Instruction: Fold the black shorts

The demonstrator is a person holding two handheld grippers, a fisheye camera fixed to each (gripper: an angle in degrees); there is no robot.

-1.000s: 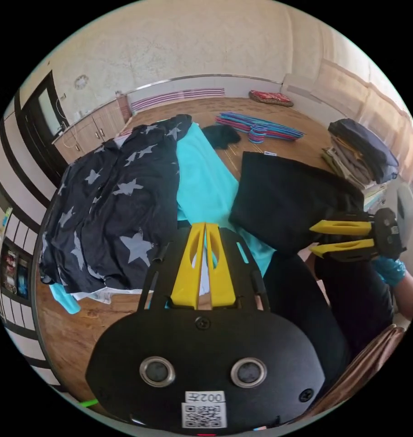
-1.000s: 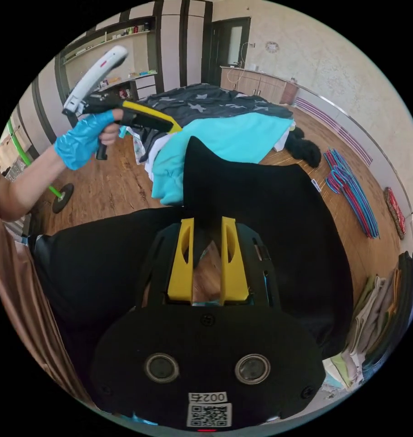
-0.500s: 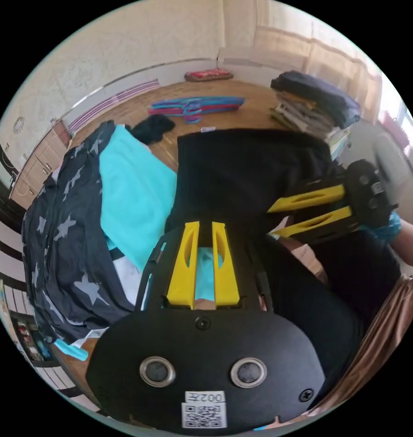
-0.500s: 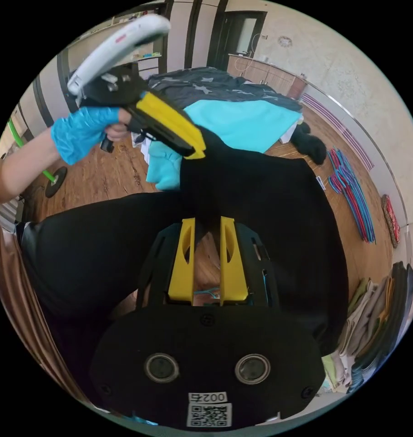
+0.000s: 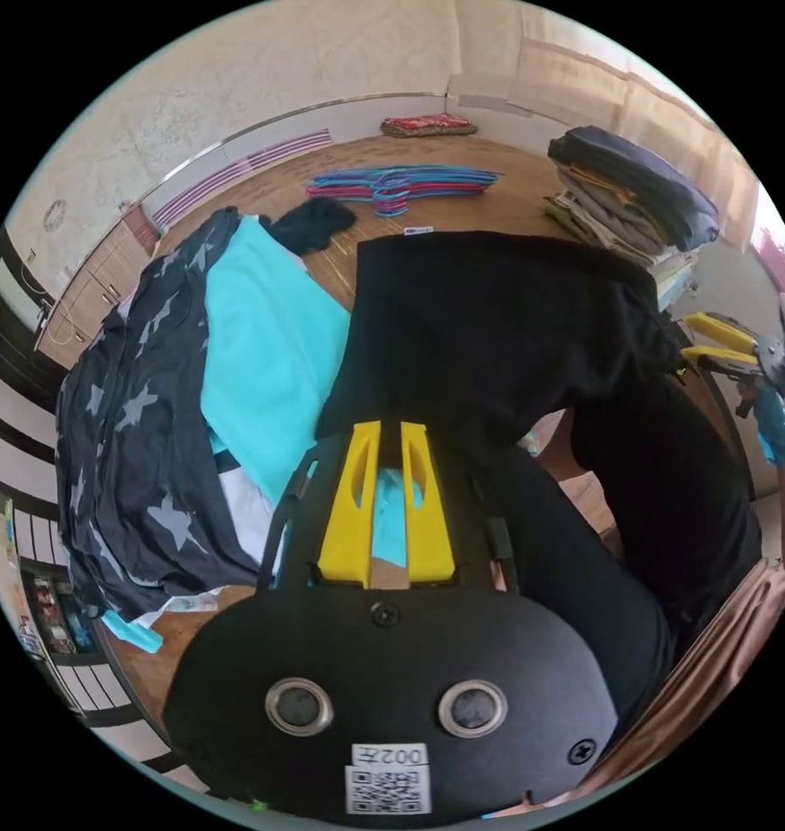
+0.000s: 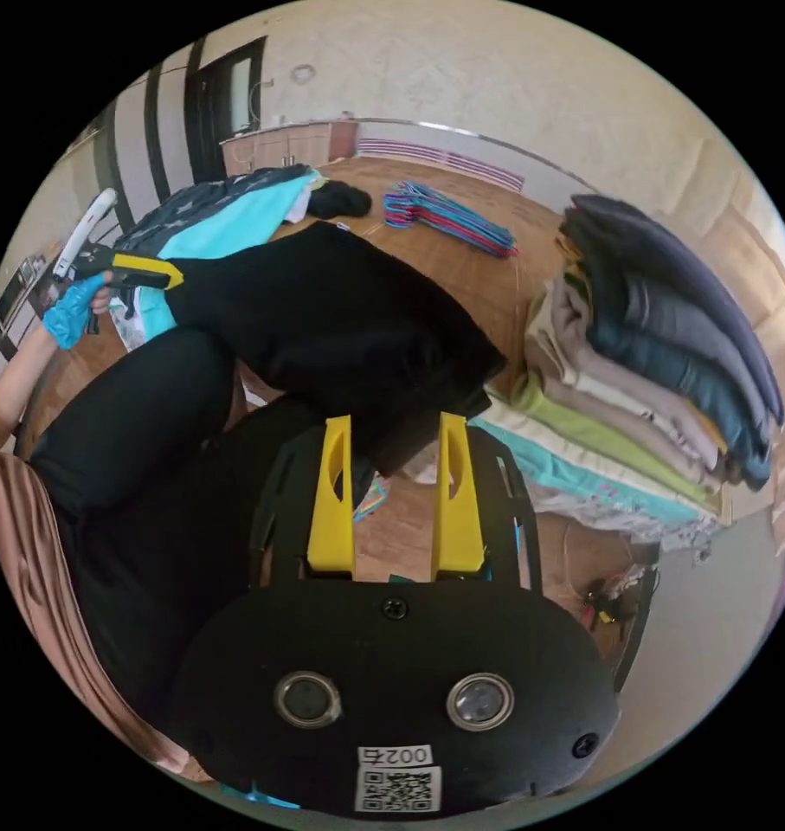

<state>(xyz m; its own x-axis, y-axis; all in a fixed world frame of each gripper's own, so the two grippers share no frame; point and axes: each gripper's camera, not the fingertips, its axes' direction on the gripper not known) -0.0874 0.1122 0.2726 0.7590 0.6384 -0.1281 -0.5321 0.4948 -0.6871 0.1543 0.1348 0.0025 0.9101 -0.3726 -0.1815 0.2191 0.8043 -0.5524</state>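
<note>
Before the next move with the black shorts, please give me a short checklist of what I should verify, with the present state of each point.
1. Left tool grips a corner of the black shorts: ok; the right gripper view shows its tip on the cloth edge.
2. Right tool grips the opposite corner: ok; cloth sits between its jaws.
3. Shorts held spread between both tools: ok, though the cloth bunches near the right tool.
4. Shorts already folded in half: cannot tell.
5. Free place to lay them: cannot tell; they hang over the person's lap.
6. Folded clothes stack is apart from the shorts: ok.
</note>
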